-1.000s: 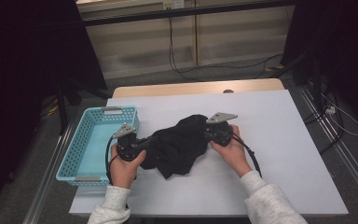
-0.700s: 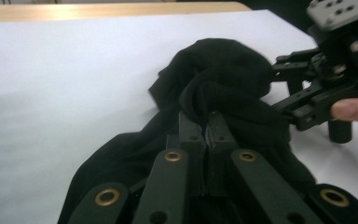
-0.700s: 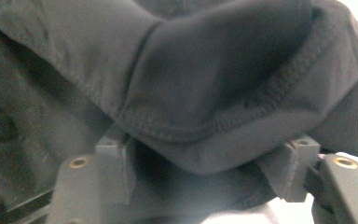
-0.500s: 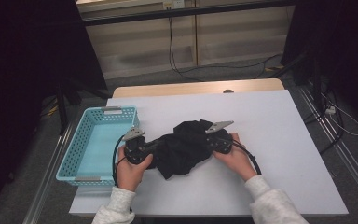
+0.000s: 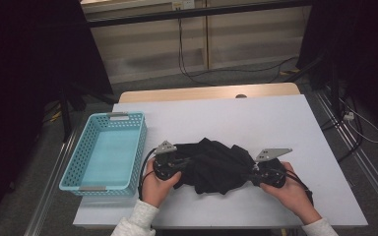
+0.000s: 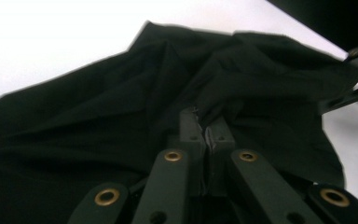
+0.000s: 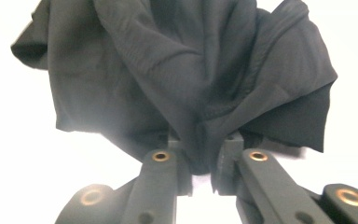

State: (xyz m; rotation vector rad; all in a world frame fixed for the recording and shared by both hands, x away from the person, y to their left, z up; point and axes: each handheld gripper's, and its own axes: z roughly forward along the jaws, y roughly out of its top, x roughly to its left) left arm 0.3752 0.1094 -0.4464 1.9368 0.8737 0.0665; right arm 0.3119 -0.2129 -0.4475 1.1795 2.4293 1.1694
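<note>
Soft, light, floppy black cloth (image 5: 215, 166) bunched between left gripper (image 6: 206, 125), clamped on a fold, and right gripper (image 7: 204, 150), jaws just easing but pinching an edge; best grabbed at hems.

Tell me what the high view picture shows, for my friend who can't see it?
A person's two hands pull a crumpled black cloth between two grippers on a white table. The left gripper pinches one end of the cloth and the right gripper has the other end between its jaws. An empty light-blue basket sits on the table's left side.
</note>
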